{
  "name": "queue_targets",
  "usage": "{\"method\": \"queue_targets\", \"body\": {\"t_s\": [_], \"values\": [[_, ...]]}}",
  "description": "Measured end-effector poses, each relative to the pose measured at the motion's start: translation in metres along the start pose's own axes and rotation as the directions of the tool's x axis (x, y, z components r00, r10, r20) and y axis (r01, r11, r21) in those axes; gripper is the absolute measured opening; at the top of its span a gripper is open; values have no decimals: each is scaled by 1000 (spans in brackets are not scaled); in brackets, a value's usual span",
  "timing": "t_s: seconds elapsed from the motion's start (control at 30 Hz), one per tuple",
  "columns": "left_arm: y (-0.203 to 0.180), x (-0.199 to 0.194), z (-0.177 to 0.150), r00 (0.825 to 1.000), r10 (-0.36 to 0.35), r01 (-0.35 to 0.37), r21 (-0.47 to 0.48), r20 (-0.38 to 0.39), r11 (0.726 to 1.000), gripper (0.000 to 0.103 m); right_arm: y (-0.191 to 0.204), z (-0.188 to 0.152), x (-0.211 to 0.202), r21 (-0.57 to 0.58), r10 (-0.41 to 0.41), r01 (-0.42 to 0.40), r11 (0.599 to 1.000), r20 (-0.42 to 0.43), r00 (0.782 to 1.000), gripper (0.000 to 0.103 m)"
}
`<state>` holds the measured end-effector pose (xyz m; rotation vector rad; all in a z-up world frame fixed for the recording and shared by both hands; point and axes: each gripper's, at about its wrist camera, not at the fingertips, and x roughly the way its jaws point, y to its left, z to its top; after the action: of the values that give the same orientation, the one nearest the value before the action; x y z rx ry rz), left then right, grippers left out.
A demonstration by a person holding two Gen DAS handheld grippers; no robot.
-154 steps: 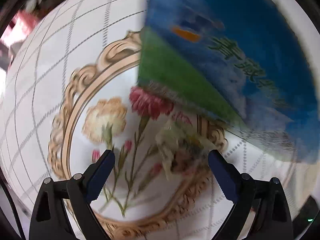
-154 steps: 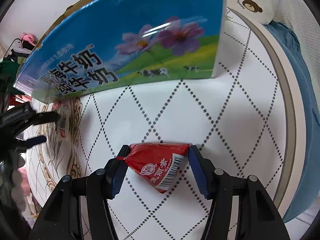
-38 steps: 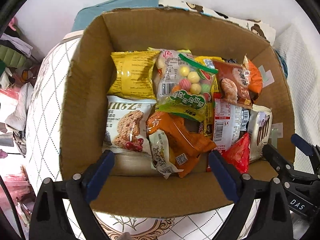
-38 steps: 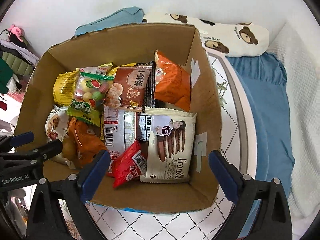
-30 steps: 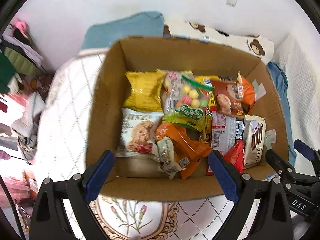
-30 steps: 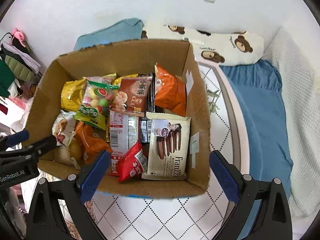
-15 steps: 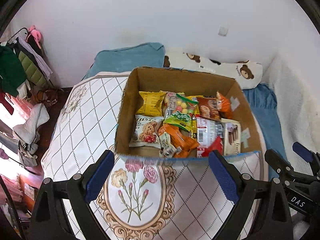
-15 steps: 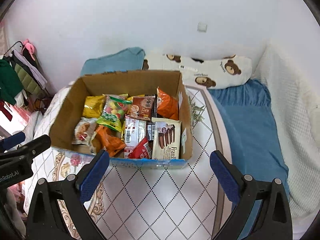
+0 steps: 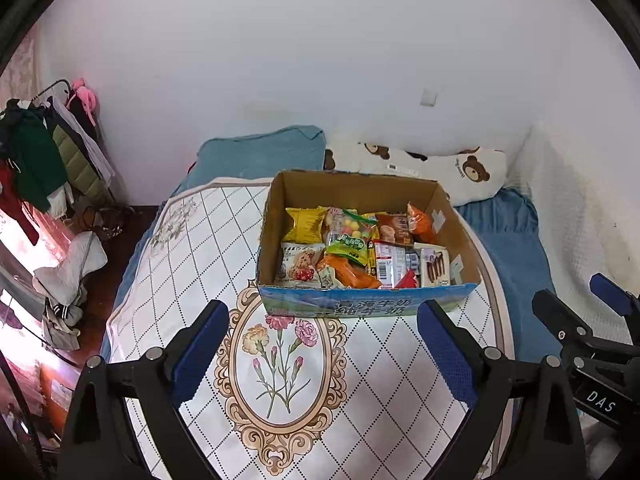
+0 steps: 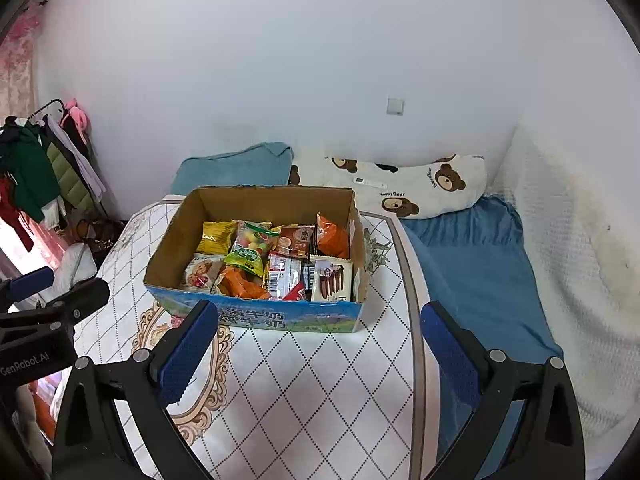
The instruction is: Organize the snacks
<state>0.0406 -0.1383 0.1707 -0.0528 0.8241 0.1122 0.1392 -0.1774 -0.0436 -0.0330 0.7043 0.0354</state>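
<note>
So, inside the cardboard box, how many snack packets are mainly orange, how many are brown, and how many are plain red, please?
Orange packets: 2
Brown packet: 1
Red packet: 1
Total: 4

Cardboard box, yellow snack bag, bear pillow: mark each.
cardboard box [image 9: 372, 306], left wrist view, printed front wall.
yellow snack bag [image 10: 214, 236], right wrist view, bag face.
bear pillow [image 10: 424, 188], right wrist view, white middle.

Bear-print pillow [image 10: 420, 184], teal cushion [image 9: 260, 154], blue sheet [image 10: 472, 264], clothes rack [image 9: 44, 152]
</note>
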Motion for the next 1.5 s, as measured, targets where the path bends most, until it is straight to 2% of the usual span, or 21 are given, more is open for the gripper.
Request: {"method": "queue_targets", "body": {"t_s": [0.23,0.37,0.4,0.47,0.8,1.23,1.5], "values": [[0,-23,-8,1000,-20,21,-9,18,1000,96,0,-2,-34,5,26,-27,1000,28,999,103],[-2,-21,-10,999,-27,27,0,28,1000,98,-2,-3,-37,15,30,-31,999,39,999,103],[-2,-17,-10,999,-37,37,-4,21,999,103,-3,-3,-35,20,29,-30,999,41,999,103],[-2,-10,-9,999,-39,39,-7,17,999,103,-5,-2,-28,26,30,-31,999,37,999,103],[-1,31,3,999,44,-44,1,16,999,103,-15,3,29,60,11,-11,998,12,1000,103],[-8,87,8,996,59,-58,17,-62,998,103,-14,3,89,50,-18,20,999,-32,999,103],[-12,92,6,996,55,-53,24,-72,998,103,-13,0,104,48,-5,7,999,-45,999,103]]}}
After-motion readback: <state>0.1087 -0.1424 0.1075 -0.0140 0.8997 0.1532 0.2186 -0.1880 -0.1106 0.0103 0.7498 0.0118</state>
